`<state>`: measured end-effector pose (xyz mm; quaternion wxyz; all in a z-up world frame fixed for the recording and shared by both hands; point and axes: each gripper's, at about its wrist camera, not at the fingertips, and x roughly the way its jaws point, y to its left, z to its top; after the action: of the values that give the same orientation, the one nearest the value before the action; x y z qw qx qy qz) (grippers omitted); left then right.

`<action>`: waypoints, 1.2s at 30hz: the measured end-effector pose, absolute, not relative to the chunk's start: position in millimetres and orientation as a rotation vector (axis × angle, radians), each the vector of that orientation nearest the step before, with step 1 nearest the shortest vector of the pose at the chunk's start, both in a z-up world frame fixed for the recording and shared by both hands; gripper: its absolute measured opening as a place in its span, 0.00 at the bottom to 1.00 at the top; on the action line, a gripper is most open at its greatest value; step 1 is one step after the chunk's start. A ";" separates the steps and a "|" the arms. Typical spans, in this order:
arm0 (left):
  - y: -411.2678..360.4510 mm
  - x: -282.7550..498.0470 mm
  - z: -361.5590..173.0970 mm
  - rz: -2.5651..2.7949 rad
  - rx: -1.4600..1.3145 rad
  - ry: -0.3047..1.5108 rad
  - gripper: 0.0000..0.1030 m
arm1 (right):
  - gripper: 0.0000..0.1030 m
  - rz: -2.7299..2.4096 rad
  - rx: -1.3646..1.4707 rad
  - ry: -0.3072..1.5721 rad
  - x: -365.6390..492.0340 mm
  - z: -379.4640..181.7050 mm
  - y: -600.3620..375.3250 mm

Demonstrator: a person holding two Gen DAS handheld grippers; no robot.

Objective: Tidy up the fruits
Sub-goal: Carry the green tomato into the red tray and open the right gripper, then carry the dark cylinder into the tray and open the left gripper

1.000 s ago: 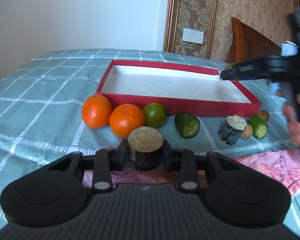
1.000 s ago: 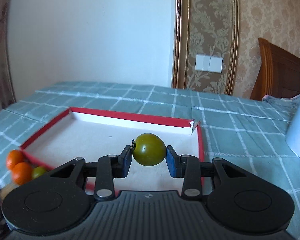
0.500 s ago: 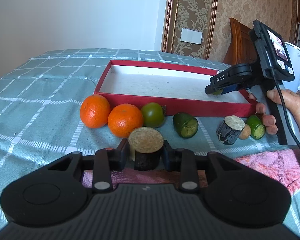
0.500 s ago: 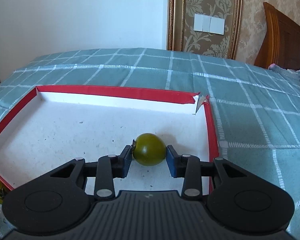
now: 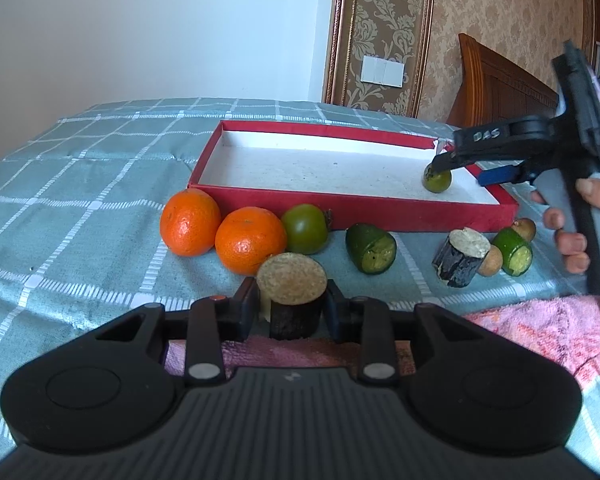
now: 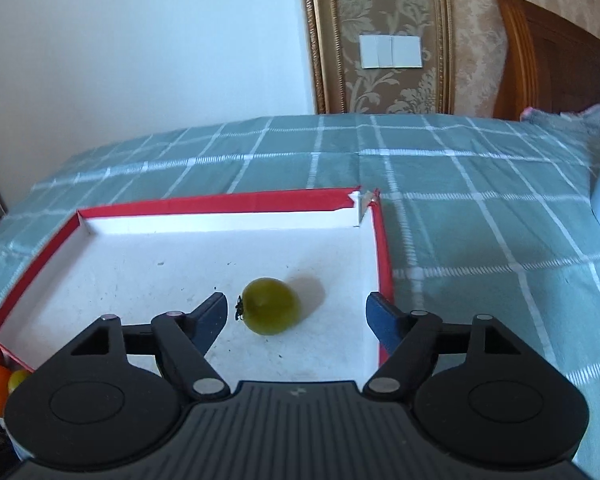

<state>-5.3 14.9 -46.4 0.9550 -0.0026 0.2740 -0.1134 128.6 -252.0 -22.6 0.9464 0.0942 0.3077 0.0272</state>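
Note:
A green tomato [image 6: 270,306] lies on the white floor of the red box [image 6: 228,202], near its right wall. My right gripper [image 6: 296,312] hovers over it with its jaws opening; the pads stand clear of the tomato on both sides. In the left wrist view the same tomato [image 5: 437,179] sits under the right gripper [image 5: 460,170] at the box's [image 5: 340,210] right end. My left gripper [image 5: 293,305] is shut on a dark sugarcane stub [image 5: 294,294] with a pale cut top. Two oranges [image 5: 190,222] [image 5: 250,240] and another green tomato [image 5: 305,229] line the box's front.
On the teal checked cloth lie a cut cucumber piece [image 5: 371,249], a second sugarcane stub [image 5: 460,257], another cucumber piece [image 5: 514,251] and two small brown fruits [image 5: 525,229]. A pink towel [image 5: 540,332] lies at the near edge. A hand [image 5: 572,236] holds the right gripper's handle.
The right gripper came down into the box's right end with the green tomato and let it go; its jaws spread apart. The left gripper stayed still, holding the stub.

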 end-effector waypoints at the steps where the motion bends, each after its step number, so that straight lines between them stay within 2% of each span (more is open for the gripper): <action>1: 13.2 -6.1 -46.6 -0.228 0.006 0.554 0.30 | 0.74 0.063 0.213 0.619 124.7 -21.5 -255.5; 15: 10.9 -9.7 -47.0 -0.243 0.031 0.540 0.29 | 0.83 0.013 0.335 0.495 83.2 -14.3 -284.6; 28: 1.7 -14.9 -29.6 -0.265 0.067 0.480 0.29 | 0.83 -0.002 0.372 0.491 74.7 -17.2 -290.7; 36: 4.7 20.2 0.3 -0.239 0.065 0.420 0.29 | 0.83 -0.002 0.334 0.497 75.0 -17.2 -283.0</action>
<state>20.2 4.7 0.3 0.9704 0.0320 0.2079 -0.1183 75.0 -283.0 -17.2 0.9556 0.1644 0.2446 -0.0011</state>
